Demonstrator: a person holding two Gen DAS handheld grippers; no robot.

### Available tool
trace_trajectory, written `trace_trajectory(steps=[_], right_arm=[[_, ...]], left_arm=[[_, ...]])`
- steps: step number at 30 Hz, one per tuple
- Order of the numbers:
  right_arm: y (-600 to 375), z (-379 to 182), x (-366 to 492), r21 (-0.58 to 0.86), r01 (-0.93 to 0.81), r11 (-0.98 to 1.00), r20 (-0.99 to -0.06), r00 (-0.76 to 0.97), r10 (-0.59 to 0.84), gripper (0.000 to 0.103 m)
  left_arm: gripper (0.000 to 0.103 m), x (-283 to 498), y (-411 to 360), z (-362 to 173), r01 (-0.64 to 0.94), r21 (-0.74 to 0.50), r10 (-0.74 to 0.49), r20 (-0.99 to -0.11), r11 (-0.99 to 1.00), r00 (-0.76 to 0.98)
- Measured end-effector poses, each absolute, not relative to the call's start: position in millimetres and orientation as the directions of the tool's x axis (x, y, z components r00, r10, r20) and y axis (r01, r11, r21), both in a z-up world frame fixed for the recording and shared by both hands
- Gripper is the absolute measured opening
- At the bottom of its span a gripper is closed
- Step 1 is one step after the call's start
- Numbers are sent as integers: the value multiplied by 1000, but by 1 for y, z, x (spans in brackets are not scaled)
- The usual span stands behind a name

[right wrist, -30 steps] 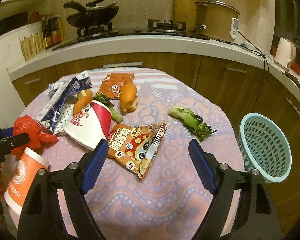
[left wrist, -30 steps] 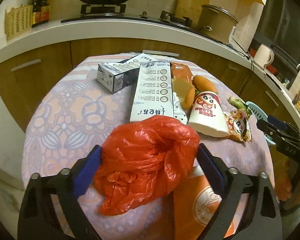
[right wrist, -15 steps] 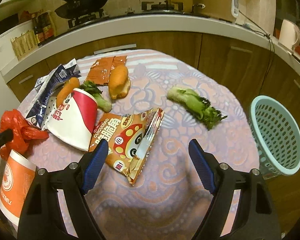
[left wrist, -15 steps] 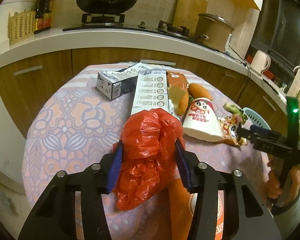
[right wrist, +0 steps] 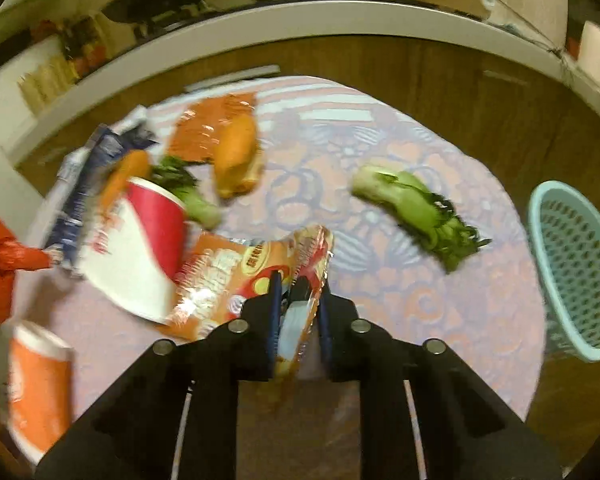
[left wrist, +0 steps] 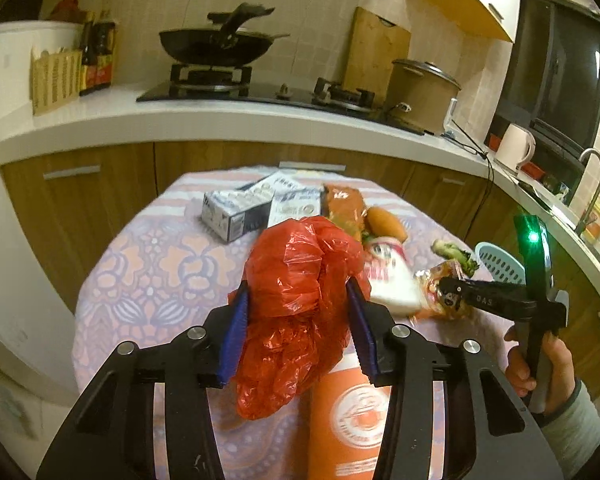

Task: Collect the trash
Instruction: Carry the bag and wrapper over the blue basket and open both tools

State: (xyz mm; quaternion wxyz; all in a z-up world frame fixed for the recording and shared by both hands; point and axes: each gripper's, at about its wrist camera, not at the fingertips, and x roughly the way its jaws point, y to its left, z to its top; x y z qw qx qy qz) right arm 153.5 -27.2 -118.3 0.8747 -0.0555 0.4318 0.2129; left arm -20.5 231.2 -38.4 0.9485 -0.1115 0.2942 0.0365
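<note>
Trash was gripped on both sides: the red bag (left wrist: 300,280), loose a second ago, was now squeezed by the left gripper (left wrist: 298,320) and lifted above the table (left wrist: 148,264); the snack packet (right wrist: 260,276) was pinched by the right gripper (right wrist: 298,312), wide before.

Red plastic bag (left wrist: 300,296): crumpled, lifted above orange cup (left wrist: 352,412).
Snack packet (right wrist: 256,276): orange, crinkled, beside red-white cup (right wrist: 136,248).

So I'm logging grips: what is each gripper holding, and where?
Left gripper: crumpled red plastic bag, squeezed across its middle. Right gripper: orange foil snack packet, pinched at its near right edge.
</note>
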Motion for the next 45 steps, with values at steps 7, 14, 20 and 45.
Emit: trace_trajectory(steps=[7,14,20,45], right_arm=[[-47,-80,131,83,-437,896,-690,623,368,8],[-91,-41,128,113,-408,906,-612,690,387,8],[-147,-22,130,121,-334,935,-561,754,342,8],[-356,-92,175,132,109,985,-654,757,4,8]], left_arm=[[44,-18,201,-9,-111,-155,12,-530,982,848],[44,-1,154,14,-48,-130,-24,-503,990,864],[44,27,98,25,46,-113,-96,-501,993,860],[44,177,-145,-50,380,-188,-405,-649,906,644]])
